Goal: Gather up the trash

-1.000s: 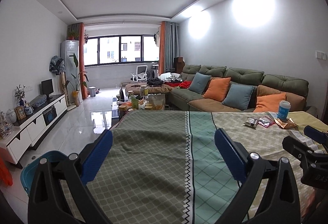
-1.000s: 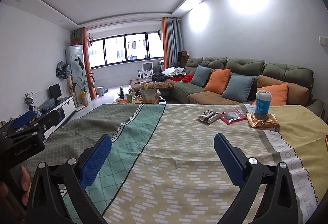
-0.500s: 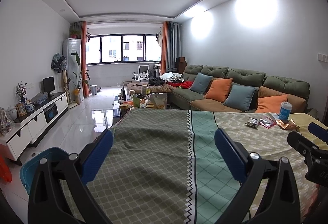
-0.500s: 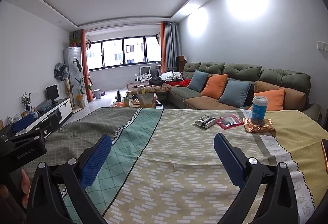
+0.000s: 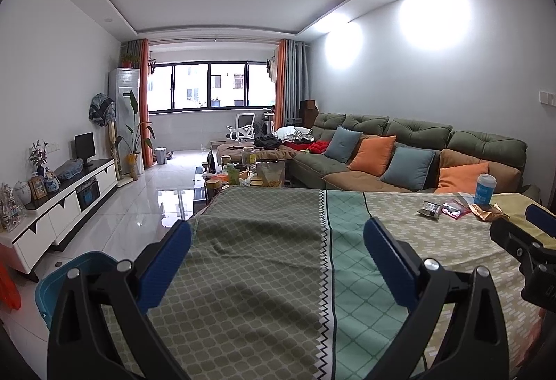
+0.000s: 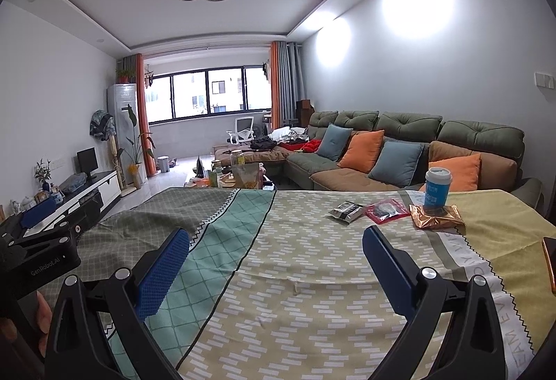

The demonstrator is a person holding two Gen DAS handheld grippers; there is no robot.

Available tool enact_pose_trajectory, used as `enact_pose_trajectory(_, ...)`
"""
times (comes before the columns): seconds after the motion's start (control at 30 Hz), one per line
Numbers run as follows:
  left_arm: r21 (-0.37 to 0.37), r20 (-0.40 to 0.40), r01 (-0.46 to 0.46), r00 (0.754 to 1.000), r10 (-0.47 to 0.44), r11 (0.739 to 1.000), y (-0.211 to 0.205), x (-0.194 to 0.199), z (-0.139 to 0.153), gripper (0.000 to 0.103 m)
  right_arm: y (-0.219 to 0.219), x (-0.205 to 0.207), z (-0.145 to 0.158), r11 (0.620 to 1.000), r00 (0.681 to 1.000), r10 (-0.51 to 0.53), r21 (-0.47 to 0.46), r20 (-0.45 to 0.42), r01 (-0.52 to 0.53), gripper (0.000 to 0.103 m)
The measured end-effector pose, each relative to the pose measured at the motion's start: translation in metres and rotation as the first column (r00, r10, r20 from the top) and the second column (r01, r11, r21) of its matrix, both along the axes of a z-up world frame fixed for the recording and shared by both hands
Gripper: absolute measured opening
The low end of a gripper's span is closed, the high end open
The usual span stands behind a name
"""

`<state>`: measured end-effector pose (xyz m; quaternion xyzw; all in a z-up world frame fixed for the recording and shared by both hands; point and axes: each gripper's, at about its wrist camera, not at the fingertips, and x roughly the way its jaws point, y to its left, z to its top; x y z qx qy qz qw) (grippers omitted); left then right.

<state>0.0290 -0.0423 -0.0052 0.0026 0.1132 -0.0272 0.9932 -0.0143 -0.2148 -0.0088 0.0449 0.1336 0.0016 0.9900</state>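
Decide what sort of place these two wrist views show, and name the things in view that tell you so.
Most likely a home living room: a long green sofa with cushions, a low TV cabinet with a small screen, and a cloth-covered table in front.

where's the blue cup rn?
In the right wrist view the blue cup stands upright at the table's far right, on the gold wrapper, right of the red packet, in front of the sofa.

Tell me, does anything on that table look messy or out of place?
Yes: three wrappers lie loose on the tablecloth at its far right, a silver packet, a red one and a crumpled gold one under a blue cup.
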Motion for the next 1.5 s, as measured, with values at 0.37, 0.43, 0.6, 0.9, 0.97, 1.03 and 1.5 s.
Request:
enact_pose_trajectory(0.37, -0.002, -0.004, -0.007, 1.000, 0.007, 1.000, -0.0021, 0.0012, -0.0001, 0.100, -0.0005, -0.0005, 0.0015, 1.000, 1.000, -0.003, 0.003, 0.008, 0.003, 0.099)
enact_pose_trajectory(0.43, -0.004, -0.007, -0.007, 1.000, 0.007, 1.000, -0.0025, 0.0017, -0.0005, 0.100, -0.0004, -0.0005, 0.0015, 1.000, 1.000, -0.003, 0.003, 0.008, 0.002, 0.099)
enact_pose_trajectory(0.6, -0.005, -0.008, -0.011, 1.000, 0.011, 1.000, -0.0018, 0.0020, -0.0012, 0.100, -0.0003, -0.0007, 0.0016, 1.000, 1.000, -0.003, 0.002, 0.009, 0.003, 0.099)
enact_pose_trajectory(0.9, -0.012, -0.014, -0.014, 1.000, 0.013, 1.000, 0.0000, 0.0030, -0.0017, 0.100, -0.0006, -0.0006, 0.0018, 1.000, 1.000, -0.003, 0.002, 0.008, 0.003, 0.099)
enact_pose_trajectory(0.97, -0.011, -0.014, -0.013, 1.000, 0.012, 1.000, -0.0001, 0.0030, -0.0017, 0.100, -0.0006, -0.0003, 0.0017, 1.000, 1.000, -0.002, 0.002, 0.006, 0.002, 0.099)
enact_pose_trajectory(1.03, -0.010, -0.015, -0.014, 1.000, 0.013, 1.000, -0.0002, 0.0031, -0.0019, 0.100, -0.0003, -0.0006, 0.0019, 1.000, 1.000, -0.003, 0.002, 0.005, 0.003, 0.099)
enact_pose_trajectory(1.5, -0.012, -0.018, -0.016, 1.000, 0.016, 1.000, 0.0003, 0.0035, -0.0028, 0.100, -0.0001, -0.0004, 0.0021, 1.000, 1.000, -0.003, 0.003, 0.004, 0.003, 0.099)
